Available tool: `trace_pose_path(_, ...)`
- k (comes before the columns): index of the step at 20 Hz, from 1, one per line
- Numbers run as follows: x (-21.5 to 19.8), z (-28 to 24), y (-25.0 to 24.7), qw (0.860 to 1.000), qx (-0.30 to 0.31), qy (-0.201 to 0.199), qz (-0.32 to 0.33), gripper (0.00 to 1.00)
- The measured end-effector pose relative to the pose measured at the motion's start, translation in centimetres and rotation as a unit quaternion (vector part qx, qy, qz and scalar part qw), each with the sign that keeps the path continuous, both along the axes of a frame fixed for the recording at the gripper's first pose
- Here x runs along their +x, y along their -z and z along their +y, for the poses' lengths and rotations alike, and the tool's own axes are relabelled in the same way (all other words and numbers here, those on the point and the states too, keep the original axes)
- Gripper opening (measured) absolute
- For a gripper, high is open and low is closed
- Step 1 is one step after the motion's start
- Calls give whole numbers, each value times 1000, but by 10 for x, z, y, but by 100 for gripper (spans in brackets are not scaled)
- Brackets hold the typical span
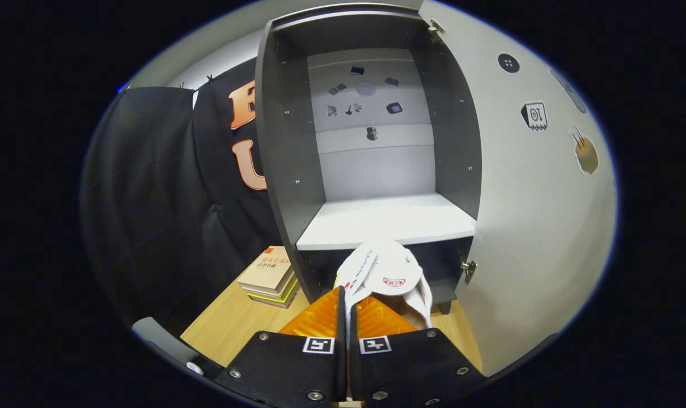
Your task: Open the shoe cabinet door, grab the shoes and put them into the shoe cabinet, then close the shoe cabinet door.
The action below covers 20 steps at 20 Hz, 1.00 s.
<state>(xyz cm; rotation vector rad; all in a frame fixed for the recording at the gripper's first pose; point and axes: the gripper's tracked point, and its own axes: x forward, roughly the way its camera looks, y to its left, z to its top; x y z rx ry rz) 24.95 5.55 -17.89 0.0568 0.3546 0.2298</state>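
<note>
Shoes [387, 277], white soft slipper-like ones with a small red emblem on the top, hang pinched at the lower centre of the frame: the gripper [343, 303] has its fingers drawn nearly together with a fold of the white fabric caught between them, so the jaws stand narrow and hold the shoes. They hang just in front of the cabinet's lower front edge, below the white shelf [385, 222] at the centre. The shoe cabinet [289, 147] stands open, dark grey inside, and its pale door [538, 226] is swung wide to the right of the frame, hinges showing at its top and bottom corners. I judge that the opening step is done and the carrying-in step is in hand: the next move calls for lifting the shoes over the shelf lip, pushing them forward onto the bare shelf, then parting the fingers and backing out before reaching for the door. The loose fabric may snag on the lip, so some clearance seems wise. As for writing, the red emblem on the shoe is too small to read; the stickers on the door in the upper right are pictograms I cannot make out; the stacked books [270, 276] on the wooden table [229, 328] at lower left bear a printed title, not legible here.
</note>
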Motion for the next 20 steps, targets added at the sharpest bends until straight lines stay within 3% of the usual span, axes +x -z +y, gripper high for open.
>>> trace_pose_path(9,79,10,-53,999,-7,-9,-43,2)
trace_pose_path(20,167,9,-42,999,-8,-7,-35,2)
